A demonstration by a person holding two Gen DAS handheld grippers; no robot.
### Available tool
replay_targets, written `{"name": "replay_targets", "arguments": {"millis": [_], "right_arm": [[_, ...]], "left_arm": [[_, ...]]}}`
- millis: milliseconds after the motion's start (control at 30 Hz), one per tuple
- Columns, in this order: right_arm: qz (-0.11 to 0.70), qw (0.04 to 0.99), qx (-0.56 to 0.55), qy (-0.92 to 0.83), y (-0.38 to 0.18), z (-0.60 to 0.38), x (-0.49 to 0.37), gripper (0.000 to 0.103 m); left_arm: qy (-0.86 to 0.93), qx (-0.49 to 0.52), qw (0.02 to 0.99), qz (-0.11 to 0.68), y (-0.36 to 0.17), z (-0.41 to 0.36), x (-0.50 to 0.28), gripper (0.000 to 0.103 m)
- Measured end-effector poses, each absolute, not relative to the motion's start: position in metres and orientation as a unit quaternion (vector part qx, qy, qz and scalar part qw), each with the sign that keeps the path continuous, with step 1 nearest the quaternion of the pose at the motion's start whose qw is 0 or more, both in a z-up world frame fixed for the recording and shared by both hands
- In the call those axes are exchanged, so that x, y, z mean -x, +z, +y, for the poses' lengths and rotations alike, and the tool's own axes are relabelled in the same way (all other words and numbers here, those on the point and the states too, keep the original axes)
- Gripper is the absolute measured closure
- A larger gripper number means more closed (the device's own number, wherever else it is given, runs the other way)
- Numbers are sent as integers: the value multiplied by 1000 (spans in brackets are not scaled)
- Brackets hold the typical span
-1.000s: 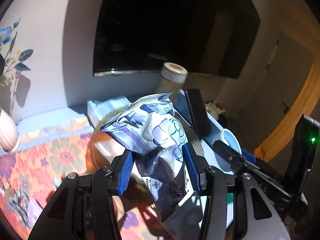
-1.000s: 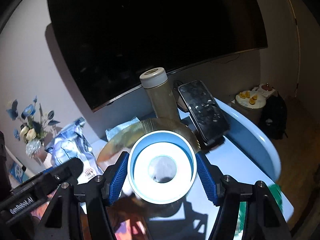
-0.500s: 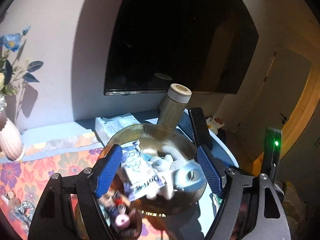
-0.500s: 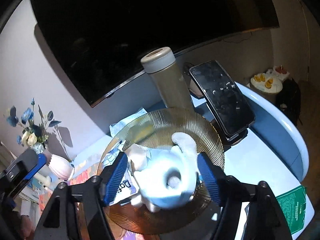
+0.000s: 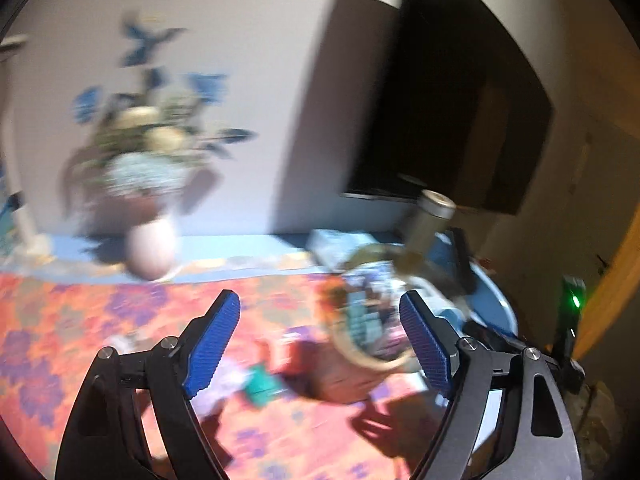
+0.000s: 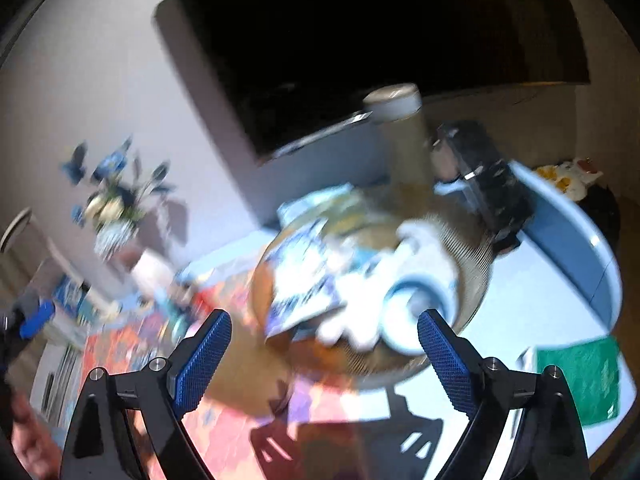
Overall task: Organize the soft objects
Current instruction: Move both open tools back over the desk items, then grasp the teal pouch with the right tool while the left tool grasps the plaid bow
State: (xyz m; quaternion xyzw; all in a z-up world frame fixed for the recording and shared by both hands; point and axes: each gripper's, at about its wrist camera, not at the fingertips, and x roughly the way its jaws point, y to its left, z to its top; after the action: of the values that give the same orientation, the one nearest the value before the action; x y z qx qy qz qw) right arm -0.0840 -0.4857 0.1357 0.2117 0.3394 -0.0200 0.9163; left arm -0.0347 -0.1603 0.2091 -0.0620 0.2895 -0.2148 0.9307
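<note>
Both tongs empty, jaws opening: left gripper and right gripper. Soft items, a foil pouch and a white plush, lie in the ribbed bowl. The bowl is dead ahead of the right tongs, off to the right of the left, so the right looks nearer.

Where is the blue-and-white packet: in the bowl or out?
In: the packet lies inside the bowl, beside the white roll.

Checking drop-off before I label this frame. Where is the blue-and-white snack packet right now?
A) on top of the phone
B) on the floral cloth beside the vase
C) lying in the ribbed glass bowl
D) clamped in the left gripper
C: in the right wrist view the snack packet lies inside the ribbed glass bowl next to the plush toy, and nothing sits between either gripper's opening jaws.
</note>
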Motion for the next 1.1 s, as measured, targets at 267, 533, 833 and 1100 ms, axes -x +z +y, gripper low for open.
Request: {"name": "replay_targets", "arguments": {"millis": [267, 533, 833, 1100], "right_arm": [[361, 921, -145, 40, 113, -389, 102, 10], [373, 924, -7, 84, 101, -283, 98, 10], [428, 899, -30, 83, 54, -246, 55, 30], [443, 893, -65, 46, 32, -242, 23, 30]], "left_arm": [[-136, 109, 938, 301, 189, -52, 45, 22], [-141, 96, 919, 354, 139, -29, 33, 22], [-141, 69, 886, 436, 55, -60, -9, 24], [-132, 46, 883, 449, 31, -72, -32, 43]]}}
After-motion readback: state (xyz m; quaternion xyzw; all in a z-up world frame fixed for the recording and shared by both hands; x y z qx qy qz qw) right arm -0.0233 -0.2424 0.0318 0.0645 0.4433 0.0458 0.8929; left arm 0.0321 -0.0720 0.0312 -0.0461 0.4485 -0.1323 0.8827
